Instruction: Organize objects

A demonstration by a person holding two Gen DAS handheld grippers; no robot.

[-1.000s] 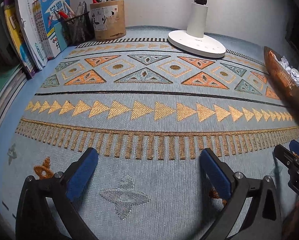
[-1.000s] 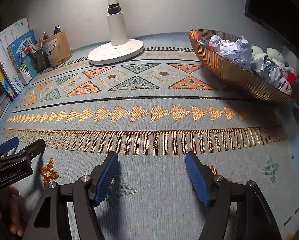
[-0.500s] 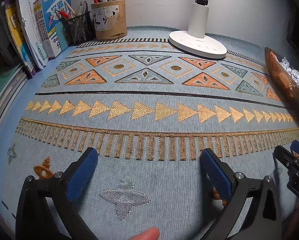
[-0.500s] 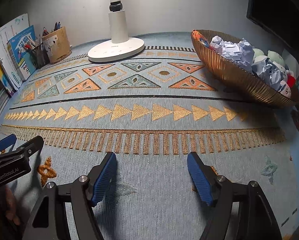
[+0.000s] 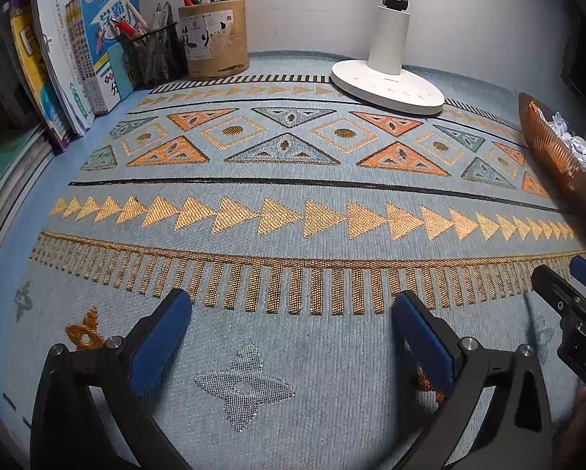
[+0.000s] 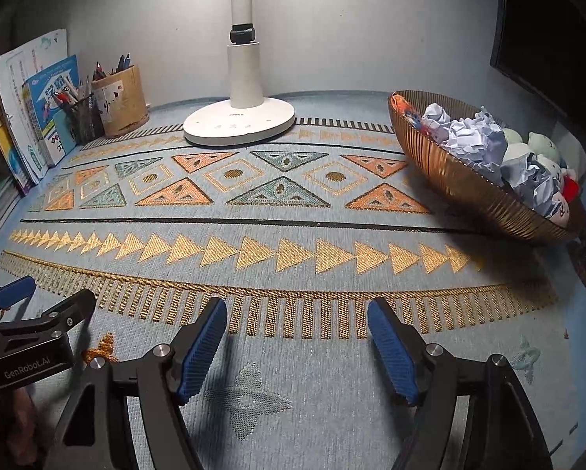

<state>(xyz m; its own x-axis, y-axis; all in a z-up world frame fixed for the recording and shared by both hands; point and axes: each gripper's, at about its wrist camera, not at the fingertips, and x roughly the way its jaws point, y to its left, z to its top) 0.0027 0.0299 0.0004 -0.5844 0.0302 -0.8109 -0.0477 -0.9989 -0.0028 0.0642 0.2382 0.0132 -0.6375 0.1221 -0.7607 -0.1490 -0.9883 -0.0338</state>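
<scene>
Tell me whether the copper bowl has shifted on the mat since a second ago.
No. The copper bowl sits in the same spot on the mat, right of the lamp base.

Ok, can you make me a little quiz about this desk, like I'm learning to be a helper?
1. True or false: the copper bowl holds crumpled paper.
2. What stands nearest the black mesh pen cup? A) the lamp base B) the round wooden pen holder C) the copper bowl
3. Fill in: the right tongs and the left tongs both hold ____.

Key:
1. True. Small soft toys sit behind the paper too.
2. B. The two stand side by side, next to the books.
3. Nothing. Both stand open over the patterned mat.
</scene>
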